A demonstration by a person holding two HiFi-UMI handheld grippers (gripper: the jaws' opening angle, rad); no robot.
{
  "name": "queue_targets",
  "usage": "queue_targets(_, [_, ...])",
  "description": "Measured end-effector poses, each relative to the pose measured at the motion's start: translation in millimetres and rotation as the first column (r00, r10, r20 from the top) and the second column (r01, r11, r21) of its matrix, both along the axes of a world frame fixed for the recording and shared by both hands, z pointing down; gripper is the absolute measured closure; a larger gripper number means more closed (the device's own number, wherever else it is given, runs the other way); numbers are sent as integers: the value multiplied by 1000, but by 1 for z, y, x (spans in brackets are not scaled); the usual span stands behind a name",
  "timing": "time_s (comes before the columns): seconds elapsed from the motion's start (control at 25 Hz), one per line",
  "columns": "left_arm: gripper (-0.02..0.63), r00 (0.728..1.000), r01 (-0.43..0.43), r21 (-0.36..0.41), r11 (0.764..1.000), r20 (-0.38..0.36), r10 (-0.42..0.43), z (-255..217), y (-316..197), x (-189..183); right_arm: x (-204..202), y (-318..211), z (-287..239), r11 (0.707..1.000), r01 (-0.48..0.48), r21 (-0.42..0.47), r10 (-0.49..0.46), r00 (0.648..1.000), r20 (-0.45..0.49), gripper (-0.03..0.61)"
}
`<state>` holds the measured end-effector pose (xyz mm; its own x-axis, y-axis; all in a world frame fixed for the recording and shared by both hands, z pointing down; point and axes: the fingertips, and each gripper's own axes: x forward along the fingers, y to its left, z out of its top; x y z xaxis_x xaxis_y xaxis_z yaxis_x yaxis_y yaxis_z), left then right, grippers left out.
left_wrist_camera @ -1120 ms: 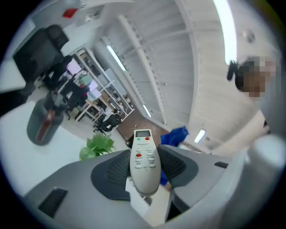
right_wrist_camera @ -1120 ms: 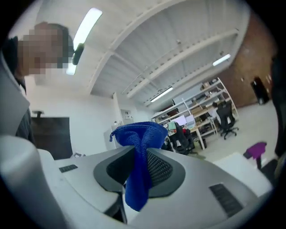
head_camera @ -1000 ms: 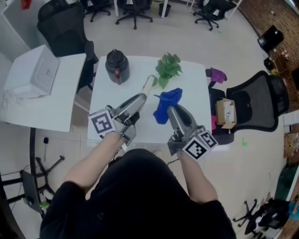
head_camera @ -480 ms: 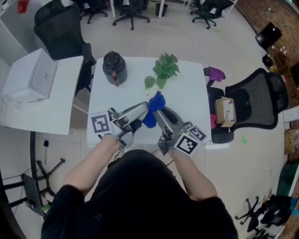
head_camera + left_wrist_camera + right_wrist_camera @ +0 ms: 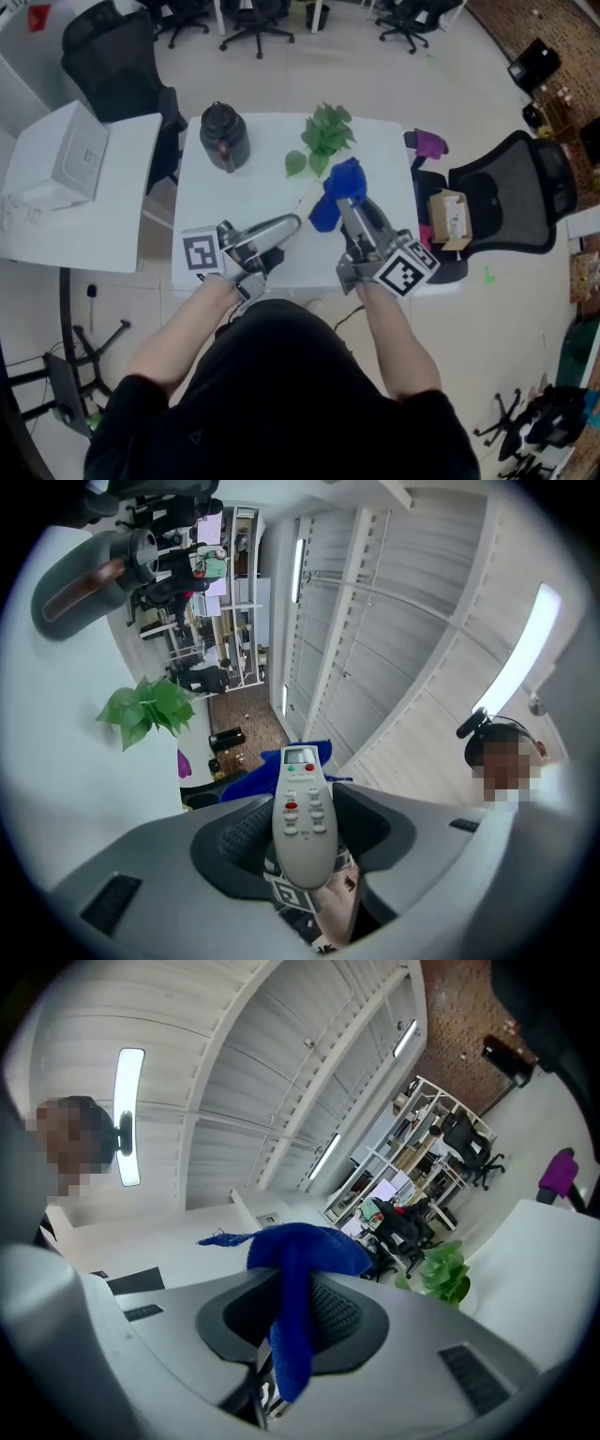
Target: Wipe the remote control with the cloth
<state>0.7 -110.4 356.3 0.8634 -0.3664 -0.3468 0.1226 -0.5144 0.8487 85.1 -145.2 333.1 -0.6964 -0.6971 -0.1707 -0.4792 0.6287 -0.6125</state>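
Observation:
My left gripper [image 5: 284,226] is shut on a light grey remote control [image 5: 307,199], held above the white table [image 5: 234,199]. In the left gripper view the remote [image 5: 302,810] stands between the jaws of the gripper [image 5: 304,829], buttons facing the camera and small screen at the far end. My right gripper [image 5: 349,212] is shut on a blue cloth [image 5: 338,189], which hangs bunched just beyond the remote's far end. In the right gripper view the cloth [image 5: 298,1274] drapes over and down between the pads of the gripper [image 5: 296,1314]. The cloth [image 5: 246,783] shows behind the remote.
A black kettle [image 5: 223,136] and a green leafy plant [image 5: 323,138] stand at the table's far side. A black office chair [image 5: 514,192] holding a cardboard box [image 5: 451,217] is on the right. On the left, a white side table carries a white box [image 5: 67,157].
The right gripper carried the cloth left onto the remote, then back to the right and farther away. The left gripper with the remote dropped lower and turned more to the right.

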Motion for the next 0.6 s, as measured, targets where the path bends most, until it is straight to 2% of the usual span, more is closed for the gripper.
queue_targets(0.12, [411, 995, 73, -28, 997, -70, -75, -8, -18, -14, -6, 14, 2, 999, 35, -13, -34, 999, 36, 495])
queue_targets(0.28, [411, 983, 141, -42, 989, -113, -145, -17, -35, -27, -43, 43, 15, 987, 157, -31, -156, 987, 28, 495])
queue_targets(0.44, [411, 987, 120, -33, 992, -106, -123, -19, -30, -22, -70, 56, 30, 970, 234, -66, -232, 972, 41, 495])
queue_targets(0.6, [411, 995, 56, -6, 998, -83, -56, -14, -14, -12, -64, 49, 31, 973, 219, -69, -217, 975, 41, 495])
